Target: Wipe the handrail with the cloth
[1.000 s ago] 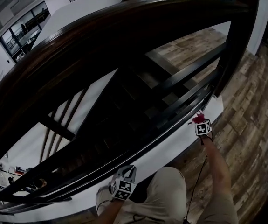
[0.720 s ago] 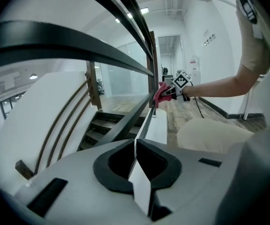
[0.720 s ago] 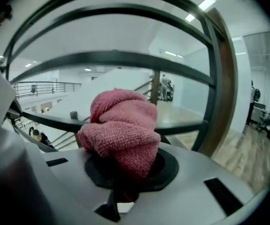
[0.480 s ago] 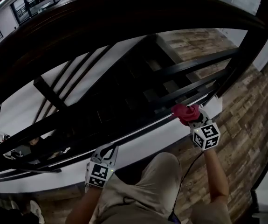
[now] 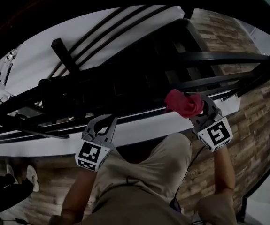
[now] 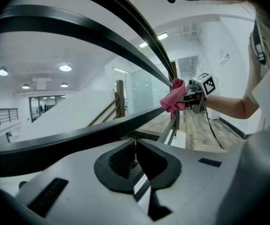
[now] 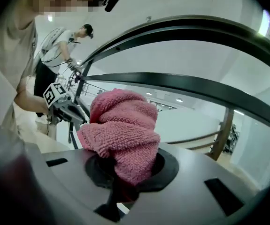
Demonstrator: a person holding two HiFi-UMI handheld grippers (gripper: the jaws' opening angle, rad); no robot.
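While right gripper (image 7: 125, 177) clamps pink cloth (image 7: 123, 123), black-and-white marker cube (image 5: 214, 134)

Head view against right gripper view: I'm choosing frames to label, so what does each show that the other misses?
Only the head view shows the wood-plank floor, the person's beige trousers and the marker cube on the right gripper. Only the right gripper view shows that gripper's jaws shut on a fold of the pink terry cloth, and a bystander's pale-shirted torso behind. Both show the cloth, the left gripper and the dark railing bars.
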